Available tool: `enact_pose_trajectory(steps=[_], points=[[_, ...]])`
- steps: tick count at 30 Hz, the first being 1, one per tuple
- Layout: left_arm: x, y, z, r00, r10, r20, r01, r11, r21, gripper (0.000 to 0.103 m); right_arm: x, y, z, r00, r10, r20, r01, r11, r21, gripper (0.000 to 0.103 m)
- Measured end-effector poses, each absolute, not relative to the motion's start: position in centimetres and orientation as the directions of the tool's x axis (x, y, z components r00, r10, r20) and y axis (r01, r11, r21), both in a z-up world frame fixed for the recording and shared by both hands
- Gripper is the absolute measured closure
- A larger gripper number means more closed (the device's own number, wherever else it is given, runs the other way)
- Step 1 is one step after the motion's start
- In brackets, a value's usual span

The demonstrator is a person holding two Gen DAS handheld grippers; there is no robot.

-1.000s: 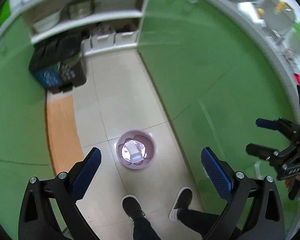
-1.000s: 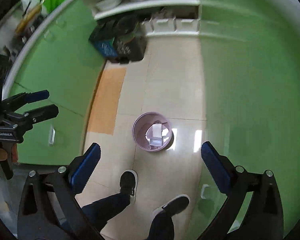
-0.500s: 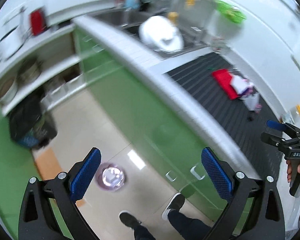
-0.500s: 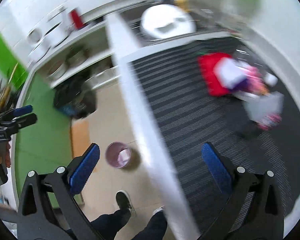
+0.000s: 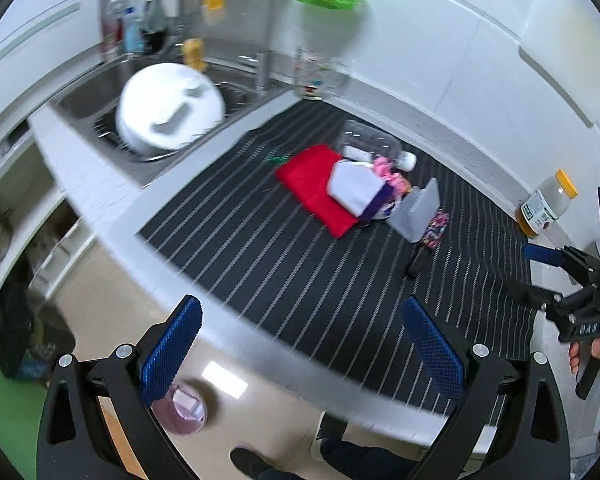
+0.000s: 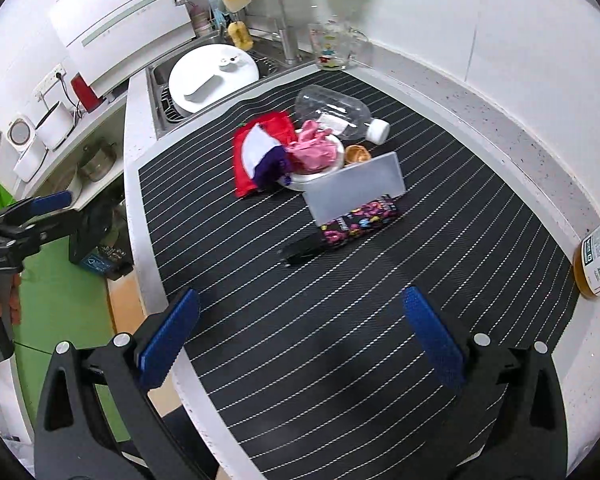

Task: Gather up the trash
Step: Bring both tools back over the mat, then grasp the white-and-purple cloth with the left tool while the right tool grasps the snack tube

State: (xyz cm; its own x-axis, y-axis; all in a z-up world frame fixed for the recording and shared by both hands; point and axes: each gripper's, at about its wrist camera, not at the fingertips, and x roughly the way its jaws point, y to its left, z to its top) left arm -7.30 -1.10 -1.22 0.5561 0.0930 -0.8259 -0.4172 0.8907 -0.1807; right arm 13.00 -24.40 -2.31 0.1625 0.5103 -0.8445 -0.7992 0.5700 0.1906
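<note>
Jaws on both the left gripper (image 5: pixel 300 354) and right gripper (image 6: pixel 302 338) gape wide and empty; the clear plastic bottle (image 6: pixel 332 114) looks light, slippery and crushable, best pinched at its neck.

The right gripper (image 6: pixel 300 336) hangs over a black mat with thin white stripes (image 6: pixel 380 320), its blue-padded jaws spread wide with nothing between them. Further along the mat lies a heap of litter: a clear plastic bottle with a white cap (image 6: pixel 332 110) on its side, crumpled pink wrapping (image 6: pixel 314 148) on a white dish (image 6: pixel 332 162), a red cloth (image 6: pixel 246 178), a grey flat box (image 6: pixel 354 186) propped against a black packet with coloured print (image 6: pixel 360 220). At the left edge the left gripper (image 6: pixel 36 216) shows, its jaws slightly apart and bare. A white round lid (image 6: pixel 212 78) sits in the sink.
</note>
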Motion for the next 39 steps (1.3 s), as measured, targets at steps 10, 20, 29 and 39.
enact_pose_trajectory(steps=[10, 20, 29, 39], points=[[1.6, -0.9, -2.9, 0.534, 0.009, -0.846, -0.282, 0.944, -0.168, 0.007, 16.3, -23.3, -3.4, 0.164, 0.488, -0.857, -0.745, 0.631, 0.217, 0.003], [8.2, 1.1, -7.4, 0.485, -0.071, -0.872, -0.175, 0.969, -0.176, 0.007, 19.2, -22.1, -6.4, 0.152, 0.441, -0.884, -0.666, 0.707, 0.239, 0.003], [11.1, 2.1, -10.0, 0.451, -0.135, -0.882, -0.136, 0.967, -0.217, 0.050, 20.6, -21.4, -8.2, 0.128, 0.421, -0.898, -0.633, 0.731, 0.253, 0.003], [9.5, 3.1, -7.2, 0.489, -0.141, -0.861, -0.127, 0.965, -0.230, 0.089, 20.6, -20.0, -8.9, 0.119, 0.413, -0.903, -0.624, 0.738, 0.256, 0.003]])
